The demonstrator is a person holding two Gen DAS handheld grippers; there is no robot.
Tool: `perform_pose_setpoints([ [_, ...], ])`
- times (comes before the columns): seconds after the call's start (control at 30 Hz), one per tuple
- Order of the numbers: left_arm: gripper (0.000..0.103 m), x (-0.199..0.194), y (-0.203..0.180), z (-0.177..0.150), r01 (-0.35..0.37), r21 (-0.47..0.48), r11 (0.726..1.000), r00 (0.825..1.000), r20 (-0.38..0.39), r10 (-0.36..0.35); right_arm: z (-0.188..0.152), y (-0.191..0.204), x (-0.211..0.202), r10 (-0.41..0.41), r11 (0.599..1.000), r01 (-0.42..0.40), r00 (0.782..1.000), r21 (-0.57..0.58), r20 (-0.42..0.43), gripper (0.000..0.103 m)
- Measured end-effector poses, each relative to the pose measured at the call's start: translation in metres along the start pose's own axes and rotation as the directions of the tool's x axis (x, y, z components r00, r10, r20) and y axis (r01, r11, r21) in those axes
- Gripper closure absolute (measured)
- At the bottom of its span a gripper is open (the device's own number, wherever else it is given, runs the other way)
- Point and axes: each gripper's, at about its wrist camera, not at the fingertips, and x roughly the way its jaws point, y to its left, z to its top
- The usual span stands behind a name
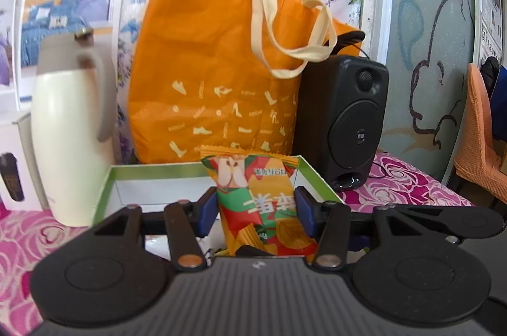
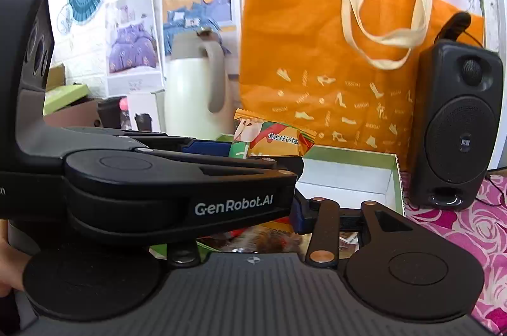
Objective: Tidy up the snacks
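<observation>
Above the green-rimmed box (image 1: 104, 187), I am pinching the light, crinkly snack packet (image 1: 263, 196) at its middle with my left gripper (image 1: 253, 206).

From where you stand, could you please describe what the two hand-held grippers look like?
Both are black plastic with a ribbed base, two round discs, slim linkage bars with copper-coloured rivets, and blue finger pads. The left hand-held gripper carries white "GenRobot.AI" lettering on its side. The right hand-held gripper looks the same build. No cables or sleeves show.
</observation>
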Motion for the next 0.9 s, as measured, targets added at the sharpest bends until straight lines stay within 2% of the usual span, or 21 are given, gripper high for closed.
perform_pose_setpoints([
  [0.13, 0.048, 0.016, 0.003, -0.009, 0.007, -0.038, 0.999, 1.000, -0.022, -0.008, -0.007, -0.006, 0.010, -0.010, 1.000, 0.010, 1.000, -0.016, -0.023, 0.025],
  [0.2, 0.039, 0.019, 0.005, -0.011, -0.010, -0.051, 0.999, 1.000, -0.026, 0.009, -0.009, -0.008, 0.013, -0.016, 1.000, 0.016, 1.000, -0.014, -0.022, 0.023],
  [0.23, 0.033, 0.020, 0.005, -0.010, -0.032, -0.048, 0.998, 0.999, -0.028, 0.031, -0.010, -0.009, 0.013, -0.020, 1.000, 0.020, 1.000, -0.015, -0.017, 0.010],
  [0.27, 0.032, 0.019, 0.005, -0.010, -0.057, -0.044, 0.997, 0.998, -0.029, 0.055, -0.010, -0.009, 0.012, -0.032, 0.999, 0.032, 0.999, -0.019, 0.001, 0.000],
  [0.33, 0.027, 0.016, 0.008, -0.008, -0.093, -0.053, 0.994, 0.995, -0.029, 0.091, -0.010, -0.008, 0.006, -0.053, 0.998, 0.055, 0.998, -0.038, 0.041, 0.000],
  [0.4, 0.013, 0.012, 0.010, -0.005, -0.145, -0.068, 0.987, 0.989, -0.042, 0.142, -0.007, -0.007, 0.000, -0.058, 0.997, 0.061, 0.997, -0.047, 0.055, 0.000],
  [0.43, 0.009, 0.008, 0.011, -0.004, -0.173, -0.069, 0.982, 0.984, -0.049, 0.170, -0.006, -0.007, -0.003, -0.066, 0.997, 0.068, 0.996, -0.041, 0.056, 0.000],
  [0.63, 0.010, -0.043, 0.012, -0.003, -0.285, -0.078, 0.955, 0.958, -0.017, 0.285, -0.012, -0.008, -0.041, -0.143, 0.987, 0.135, 0.987, 0.088, 0.081, 0.000],
  [0.73, 0.010, -0.076, 0.003, -0.008, -0.360, -0.053, 0.931, 0.933, 0.010, 0.361, -0.020, -0.005, -0.071, -0.229, 0.961, 0.209, 0.968, 0.180, 0.101, 0.000],
  [0.87, 0.010, -0.116, -0.023, -0.022, -0.503, 0.088, 0.860, 0.864, 0.065, 0.499, -0.030, 0.002, -0.110, -0.339, 0.920, 0.299, 0.931, 0.256, 0.133, 0.000],
  [0.9, 0.010, -0.125, -0.029, -0.025, -0.518, 0.111, 0.848, 0.855, 0.069, 0.514, -0.034, 0.005, -0.120, -0.360, 0.910, 0.314, 0.922, 0.270, 0.141, 0.000],
])
